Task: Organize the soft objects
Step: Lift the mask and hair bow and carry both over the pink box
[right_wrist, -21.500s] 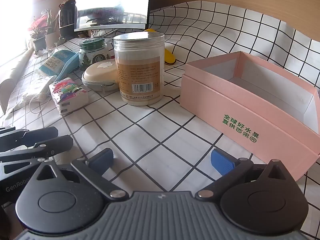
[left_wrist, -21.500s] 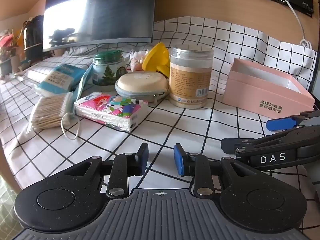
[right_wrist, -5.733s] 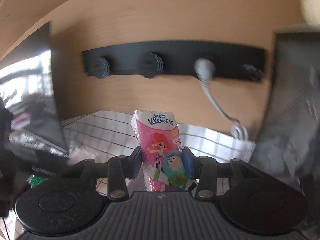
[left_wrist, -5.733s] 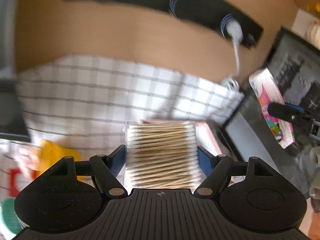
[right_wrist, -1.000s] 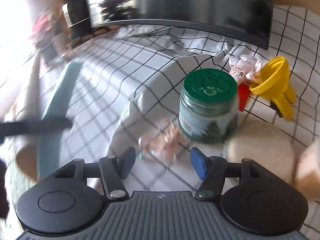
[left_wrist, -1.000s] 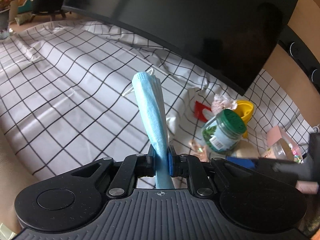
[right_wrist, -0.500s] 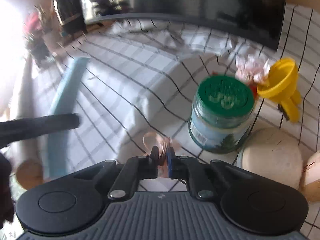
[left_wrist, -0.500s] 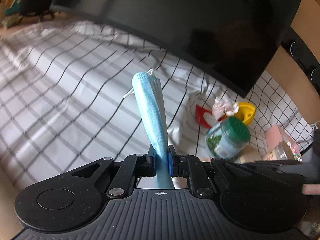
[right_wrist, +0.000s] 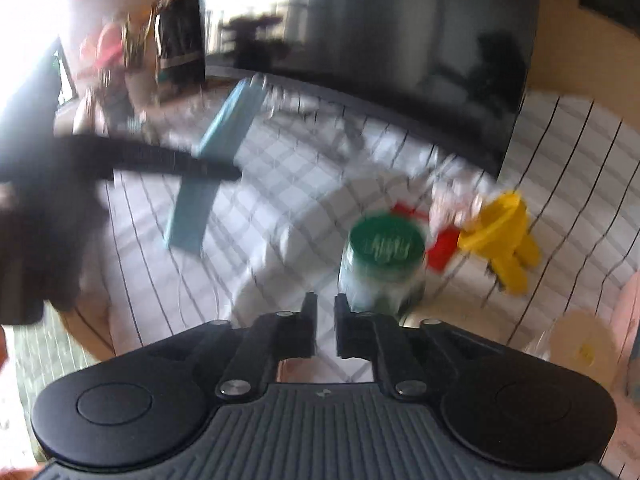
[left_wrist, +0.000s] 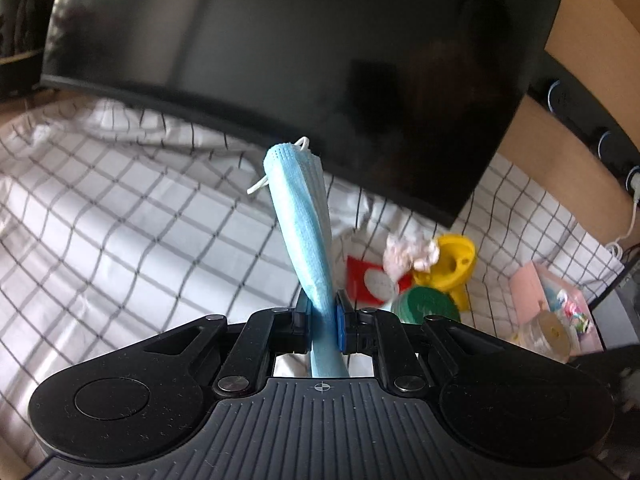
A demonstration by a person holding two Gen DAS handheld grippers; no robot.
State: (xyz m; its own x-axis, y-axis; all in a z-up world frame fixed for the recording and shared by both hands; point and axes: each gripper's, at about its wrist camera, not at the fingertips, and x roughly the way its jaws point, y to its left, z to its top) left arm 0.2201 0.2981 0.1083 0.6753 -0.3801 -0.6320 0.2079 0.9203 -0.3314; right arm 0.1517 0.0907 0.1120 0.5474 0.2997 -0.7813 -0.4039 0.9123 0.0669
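A folded blue face mask point(left_wrist: 306, 236) is clamped upright between the left gripper point(left_wrist: 323, 316) pads. The right gripper point(right_wrist: 325, 312) jaws are seen opening slightly; anything pinched is blurred, perhaps nothing.

The blue face mask point(left_wrist: 306, 236) is folded lengthwise into a narrow pleated strip. It stands nearly upright, leaning a little to the left, and is pinched near its lower end between the pads of the left tool point(left_wrist: 323, 314), clear of the checked cloth on the worktop. White ear loops point(left_wrist: 262, 185) stick out at its top end. In the blurred right wrist view it shows as a slanted blue band point(right_wrist: 218, 160).
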